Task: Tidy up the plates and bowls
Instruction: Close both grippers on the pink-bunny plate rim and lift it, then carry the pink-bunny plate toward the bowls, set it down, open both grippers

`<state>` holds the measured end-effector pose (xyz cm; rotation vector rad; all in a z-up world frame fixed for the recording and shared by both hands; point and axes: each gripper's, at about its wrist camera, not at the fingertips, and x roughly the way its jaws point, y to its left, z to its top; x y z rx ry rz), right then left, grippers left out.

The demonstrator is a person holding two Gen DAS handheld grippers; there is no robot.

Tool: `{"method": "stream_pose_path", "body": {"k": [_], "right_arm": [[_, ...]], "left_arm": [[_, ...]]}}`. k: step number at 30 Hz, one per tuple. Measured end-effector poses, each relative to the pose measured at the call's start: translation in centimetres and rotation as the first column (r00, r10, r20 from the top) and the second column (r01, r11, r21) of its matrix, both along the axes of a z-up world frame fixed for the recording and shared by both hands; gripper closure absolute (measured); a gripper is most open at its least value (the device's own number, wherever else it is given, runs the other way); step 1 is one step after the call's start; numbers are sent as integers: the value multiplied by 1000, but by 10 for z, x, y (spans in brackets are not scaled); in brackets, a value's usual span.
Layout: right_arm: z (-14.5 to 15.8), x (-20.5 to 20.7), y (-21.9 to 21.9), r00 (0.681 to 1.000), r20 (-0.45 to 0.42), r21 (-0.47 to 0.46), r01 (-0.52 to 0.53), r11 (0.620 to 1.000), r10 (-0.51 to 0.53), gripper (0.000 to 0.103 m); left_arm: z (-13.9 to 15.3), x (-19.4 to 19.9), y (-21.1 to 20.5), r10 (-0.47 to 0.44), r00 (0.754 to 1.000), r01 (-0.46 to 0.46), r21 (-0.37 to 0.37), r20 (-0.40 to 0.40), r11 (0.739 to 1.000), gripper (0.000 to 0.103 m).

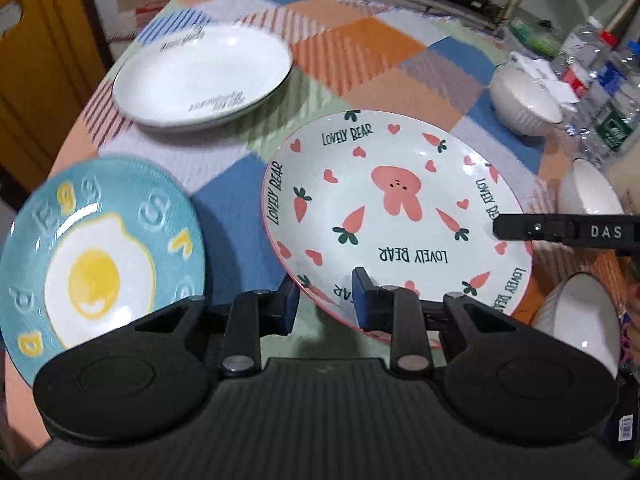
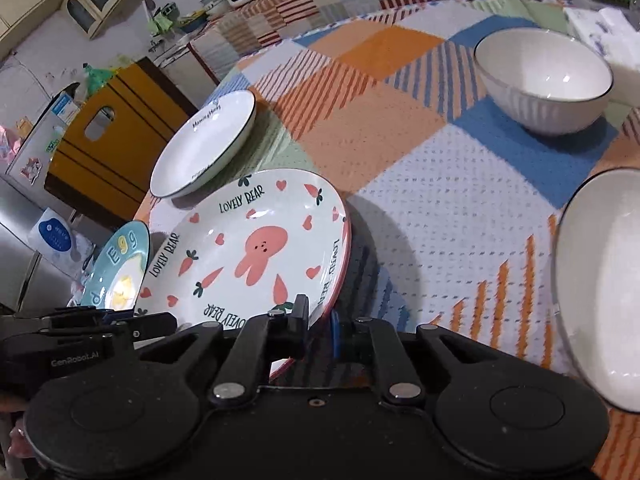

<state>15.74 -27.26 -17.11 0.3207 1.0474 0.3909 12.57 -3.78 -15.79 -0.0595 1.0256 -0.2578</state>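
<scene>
The pink-rimmed "Lovely Bear" rabbit plate (image 1: 396, 208) is tilted above the checked tablecloth; in the right wrist view the plate (image 2: 248, 252) has its near rim between the fingers of my right gripper (image 2: 318, 322), which is shut on it. My left gripper (image 1: 326, 300) is open, its fingers astride the plate's near-left rim without clamping it. The right gripper's finger (image 1: 560, 232) reaches in from the right. A teal egg plate (image 1: 96, 256) lies to the left and a white plate (image 1: 204, 76) lies beyond.
White ribbed bowls stand at the right: one far (image 2: 544, 80), one near (image 2: 600, 288). Water bottles (image 1: 600, 92) and tissues crowd the table's right edge. A yellow cabinet (image 2: 112, 140) stands past the table's left edge.
</scene>
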Motion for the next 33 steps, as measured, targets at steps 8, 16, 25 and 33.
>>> {"method": "stream_pose_path", "body": {"k": [8, 16, 25, 33], "right_arm": [[31, 4, -25, 993, 106, -1, 51, 999, -51, 88], [32, 30, -42, 991, 111, -61, 81, 995, -74, 88], [10, 50, -54, 992, 51, -95, 124, 988, -119, 87], [11, 53, -23, 995, 34, -282, 104, 954, -99, 80]], "left_arm": [[29, 32, -18, -81, 996, 81, -10, 43, 997, 77], [20, 76, -39, -138, 990, 138, -25, 11, 990, 77], [-6, 95, -59, -172, 985, 172, -17, -16, 985, 77], [-26, 100, -53, -93, 989, 86, -62, -113, 994, 77]]}}
